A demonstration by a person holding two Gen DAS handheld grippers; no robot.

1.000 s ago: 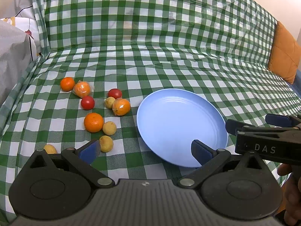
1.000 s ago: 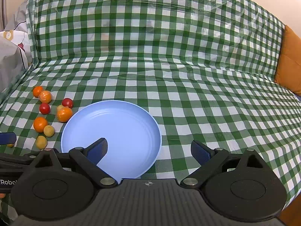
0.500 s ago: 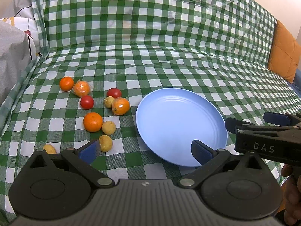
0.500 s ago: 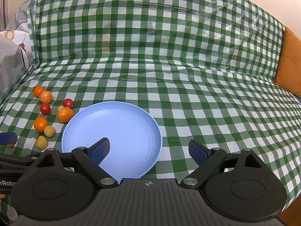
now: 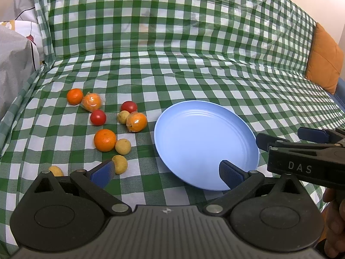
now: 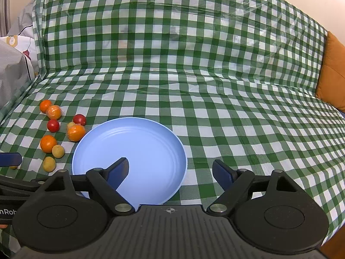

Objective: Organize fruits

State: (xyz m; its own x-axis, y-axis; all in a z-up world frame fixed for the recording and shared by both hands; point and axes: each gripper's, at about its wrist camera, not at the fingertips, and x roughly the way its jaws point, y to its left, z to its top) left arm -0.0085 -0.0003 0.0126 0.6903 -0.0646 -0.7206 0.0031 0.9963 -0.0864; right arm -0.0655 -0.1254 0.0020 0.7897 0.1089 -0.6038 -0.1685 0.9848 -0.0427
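Fruits (image 5: 103, 127) cluster left of blue plate (image 5: 204, 142), checked cloth (image 5: 215, 82) beyond lying bare.

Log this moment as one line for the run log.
plate: bare | fruit: all on cloth | left gripper: open | right gripper: open, closing, nothing between

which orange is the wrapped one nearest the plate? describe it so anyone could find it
Start at the blue plate on the checked cloth; the fruit sits in a cluster off its left edge. The wrapped orange is the cluster's closest piece to the rim, touching a small yellow fruit just below a red tomato. Its crinkly clear plastic sets it apart from the bare orange.
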